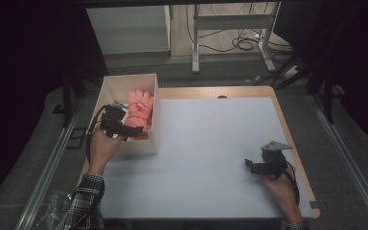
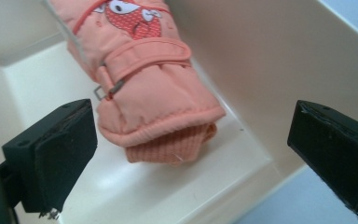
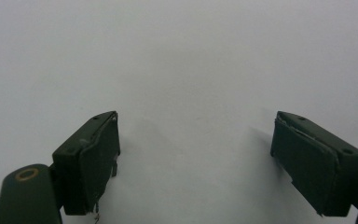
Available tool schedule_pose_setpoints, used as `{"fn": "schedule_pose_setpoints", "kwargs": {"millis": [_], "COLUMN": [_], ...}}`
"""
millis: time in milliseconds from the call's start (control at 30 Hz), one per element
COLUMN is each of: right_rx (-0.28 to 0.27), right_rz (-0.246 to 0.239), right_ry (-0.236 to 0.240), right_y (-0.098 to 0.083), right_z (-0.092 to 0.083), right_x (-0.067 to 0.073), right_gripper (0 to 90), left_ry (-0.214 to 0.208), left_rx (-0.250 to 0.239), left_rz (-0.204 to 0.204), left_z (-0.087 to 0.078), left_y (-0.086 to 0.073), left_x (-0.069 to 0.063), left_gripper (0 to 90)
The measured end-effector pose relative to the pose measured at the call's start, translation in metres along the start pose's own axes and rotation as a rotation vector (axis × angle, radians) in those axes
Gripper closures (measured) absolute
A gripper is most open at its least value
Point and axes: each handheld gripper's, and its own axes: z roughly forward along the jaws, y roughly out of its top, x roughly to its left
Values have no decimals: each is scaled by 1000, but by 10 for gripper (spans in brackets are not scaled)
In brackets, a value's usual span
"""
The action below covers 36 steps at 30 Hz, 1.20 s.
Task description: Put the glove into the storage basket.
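Nearest me, my right gripper (image 1: 254,165) rested low over the white desk (image 1: 211,143), well to the right of the box, its fingers (image 3: 91,161) spread wide with nothing but bare surface between them. My left gripper (image 1: 132,128) hung over the near end of the white box (image 1: 106,91), its fingers (image 2: 58,156) standing far apart and pressing on nothing. The pink glove (image 2: 144,93) lay flat on the box floor just beyond those fingers, its ribbed cuff end toward me and between them, touched by neither. It ran along the box's right wall, its strap and small metal buckle on top and a red cartoon face farther up the back. The box sat at the desk's far left corner, and its tall right wall rose just beside my right-hand finger. Beyond the box the desk's wooden edge showed, then a grey floor with a metal frame's legs and loose cables, and dark curtains on both sides.
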Motion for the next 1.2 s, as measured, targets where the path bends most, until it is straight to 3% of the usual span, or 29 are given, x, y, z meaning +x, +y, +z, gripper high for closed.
{"fn": "schedule_pose_setpoints", "kwargs": {"millis": [300, 733, 1200], "right_rx": [0, 2, 1], "right_rz": [0, 1, -1], "right_ry": [0, 0, -1], "right_y": [0, 0, 0], "right_z": [0, 0, 0], "right_x": [0, 0, 0], "right_gripper": [157, 156, 156], "left_ry": [-28, -63, -125], "left_rx": [-26, -48, -80], "left_rz": [4, 43, 103], "left_z": [-6, -15, -17], "left_y": [-11, -28, -37], "left_x": [-11, -28, -62], "left_gripper": [16, 16, 15]}}
